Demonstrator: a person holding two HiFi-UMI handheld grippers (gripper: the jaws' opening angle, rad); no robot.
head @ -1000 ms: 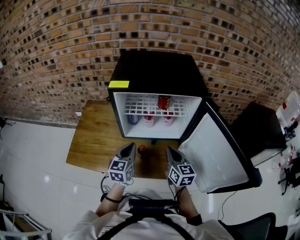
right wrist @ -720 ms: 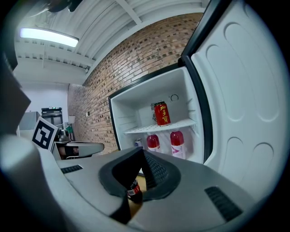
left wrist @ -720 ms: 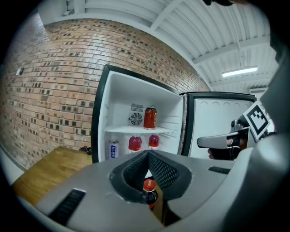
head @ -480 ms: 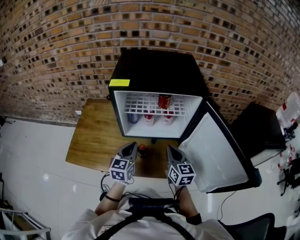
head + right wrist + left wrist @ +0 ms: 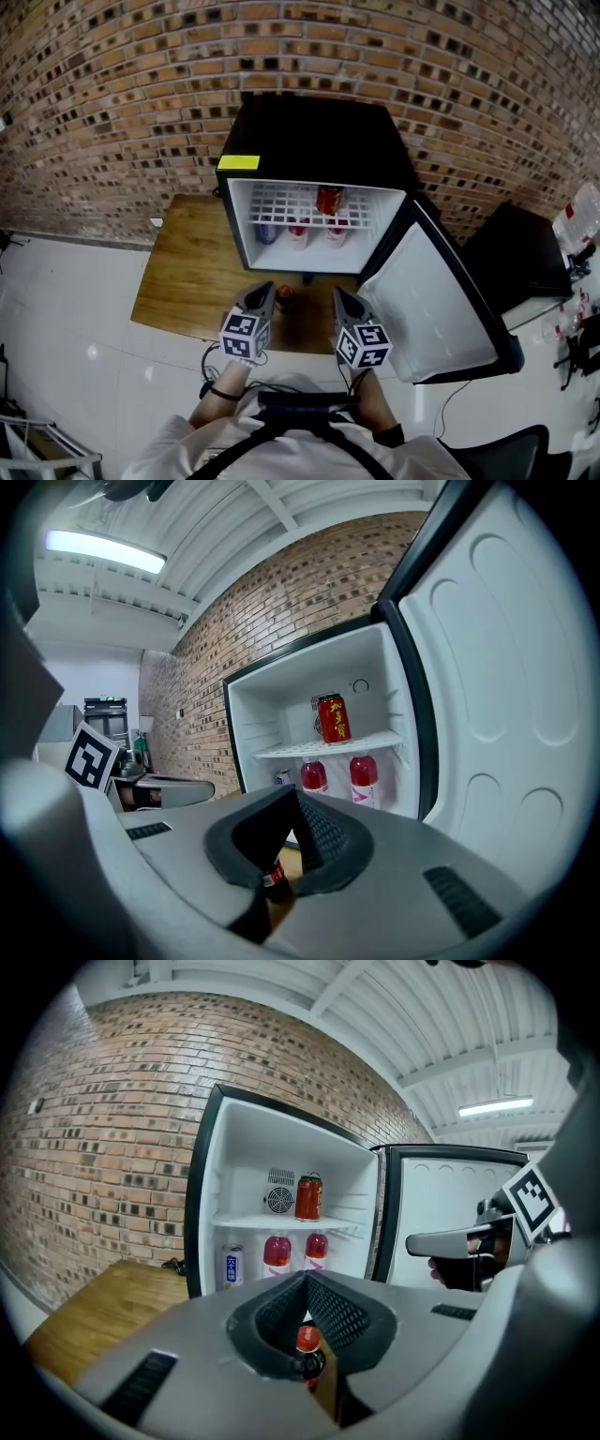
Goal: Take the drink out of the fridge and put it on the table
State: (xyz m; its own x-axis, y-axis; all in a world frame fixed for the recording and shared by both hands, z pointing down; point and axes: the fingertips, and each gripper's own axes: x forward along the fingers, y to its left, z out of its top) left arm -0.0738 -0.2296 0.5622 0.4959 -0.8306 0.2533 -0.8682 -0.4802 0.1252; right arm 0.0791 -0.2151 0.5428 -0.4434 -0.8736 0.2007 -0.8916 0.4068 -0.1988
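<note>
Fingers [image 5: 328, 1312] of the left gripper [image 5: 262, 289] are pressed together and empty; the right gripper [image 5: 339, 295] is likewise closed on nothing. Between the two, a red-capped bottle [image 5: 285, 300] stands on the counter [image 5: 183, 272] before the open fridge [image 5: 309, 141]. Over the past second neither gripper has shifted noticeably, suggesting the drink is delivered. A can [image 5: 328, 201] and other bottles remain shelved.

Workshop: brick wall [image 5: 94, 103], corrugated metal roof [image 5: 441, 1016]
</note>
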